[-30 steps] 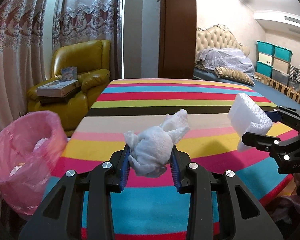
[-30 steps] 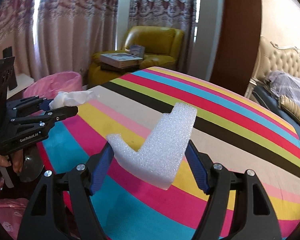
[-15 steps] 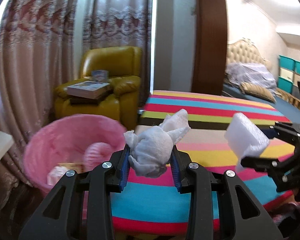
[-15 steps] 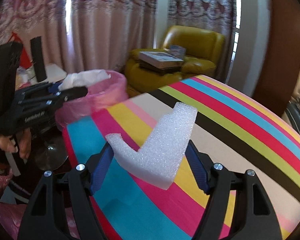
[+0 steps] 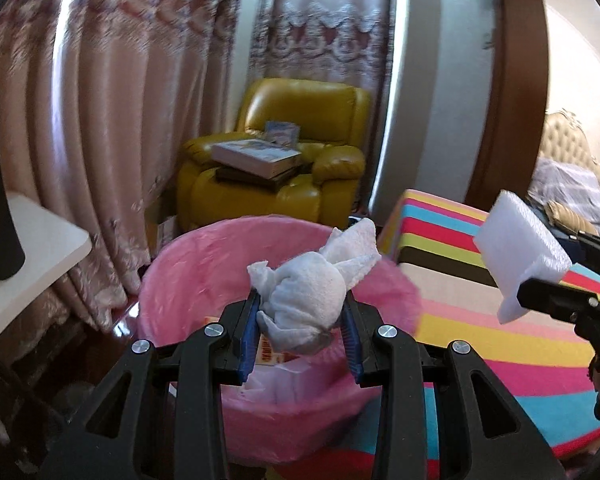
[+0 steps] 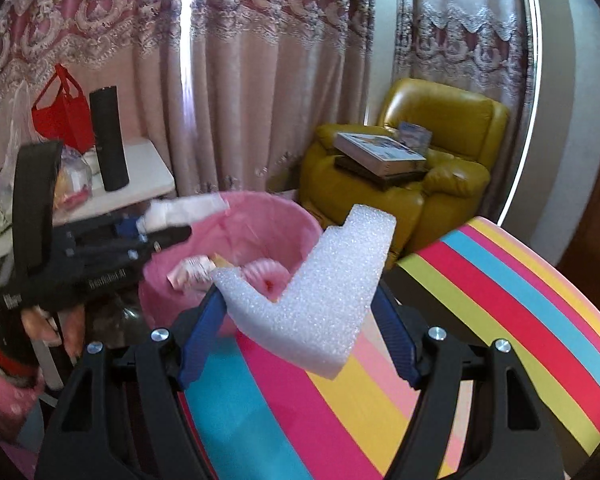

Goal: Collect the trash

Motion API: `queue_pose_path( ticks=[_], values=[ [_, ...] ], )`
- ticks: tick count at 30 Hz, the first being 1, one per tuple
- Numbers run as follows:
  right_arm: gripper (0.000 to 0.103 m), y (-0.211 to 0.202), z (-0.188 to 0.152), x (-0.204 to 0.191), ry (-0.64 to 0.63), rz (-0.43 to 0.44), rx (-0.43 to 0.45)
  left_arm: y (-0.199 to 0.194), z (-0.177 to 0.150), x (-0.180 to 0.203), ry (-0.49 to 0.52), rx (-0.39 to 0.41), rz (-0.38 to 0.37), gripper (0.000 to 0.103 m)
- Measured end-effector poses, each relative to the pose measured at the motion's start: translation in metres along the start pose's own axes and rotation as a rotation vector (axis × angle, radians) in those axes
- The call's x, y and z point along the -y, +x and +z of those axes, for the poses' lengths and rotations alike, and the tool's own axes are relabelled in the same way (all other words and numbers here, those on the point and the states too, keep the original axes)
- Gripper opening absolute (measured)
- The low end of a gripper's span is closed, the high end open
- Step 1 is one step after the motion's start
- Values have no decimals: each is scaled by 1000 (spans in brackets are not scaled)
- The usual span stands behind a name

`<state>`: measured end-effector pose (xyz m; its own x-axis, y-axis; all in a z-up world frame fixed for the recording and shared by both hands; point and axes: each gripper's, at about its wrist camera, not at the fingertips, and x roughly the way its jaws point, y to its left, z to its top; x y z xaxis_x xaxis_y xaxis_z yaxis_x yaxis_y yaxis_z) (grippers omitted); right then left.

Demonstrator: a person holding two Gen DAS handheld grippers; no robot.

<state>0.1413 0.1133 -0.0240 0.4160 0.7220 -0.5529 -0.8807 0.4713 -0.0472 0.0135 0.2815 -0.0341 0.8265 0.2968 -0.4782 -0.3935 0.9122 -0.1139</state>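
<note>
Bench [image 6: 500, 320] first, broad and striped, curved edge ending just beside the bin. Plenty of bare cloth on top, nothing there to obstruct either arm.

Next, pink-lined bin [image 5: 188, 248], standing low between bench edge, curtain [image 5: 120, 120] and white side table [image 5: 40, 240], with yellow armchair [image 5: 300, 152] behind and apart. Wide mouth, thin soft liner (easily snagged or dragged down by a low pass), a few scraps [image 6: 192, 270] already inside. Best approached from above, clear of the rim.

Then foam piece [image 6: 312, 292], L-shaped and white, clamped across its lower limb by the right tongs [image 6: 300, 320]. Held over the bench edge near the bin, not yet above the mouth. Judged very light, springy, and rough enough not to slip. Likely to drift or bounce on release, so worth carrying well over the opening before letting go.

Smallest, crumpled tissue wad [image 5: 308, 300], pinched at its bulk by the left tongs [image 5: 300, 312], loose corners sticking up, held right over the bin mouth. Judged soft, almost weightless, unbreakable. May cling on release, so open wide, perhaps with a small shake.
</note>
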Motion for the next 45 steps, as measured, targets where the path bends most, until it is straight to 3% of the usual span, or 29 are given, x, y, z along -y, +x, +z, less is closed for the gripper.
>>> queue_pose_path(
  ticks=[11,13,15,19,21,25,29,36,45],
  values=[
    [72,59,47,-24,-68,56,0,24,6,-26,-51,-18,45,35],
    [73,66,51,-24,-71,61,-2,27,5,-28,-52,-19,49,41],
    [73,73,55,-25,-74,61,-9,28,3,-28,-51,-16,58,57],
    [73,88,63,-29,-84,63,-15,23,4,-35,-63,6,69,68],
    [74,97,68,-31,-83,71,-17,18,6,-40,-69,19,90,80],
    [77,112,80,-38,-89,103,-14,6,6,-49,-64,39,146,84],
    [91,120,95,-45,-79,128,7,-4,5,-54,-47,39,205,84],
    [94,88,101,-45,-57,125,76,-18,2,-60,-40,43,244,84],
    [98,8,80,-32,-40,85,160,-41,6,-43,-5,85,250,84]
  ],
)
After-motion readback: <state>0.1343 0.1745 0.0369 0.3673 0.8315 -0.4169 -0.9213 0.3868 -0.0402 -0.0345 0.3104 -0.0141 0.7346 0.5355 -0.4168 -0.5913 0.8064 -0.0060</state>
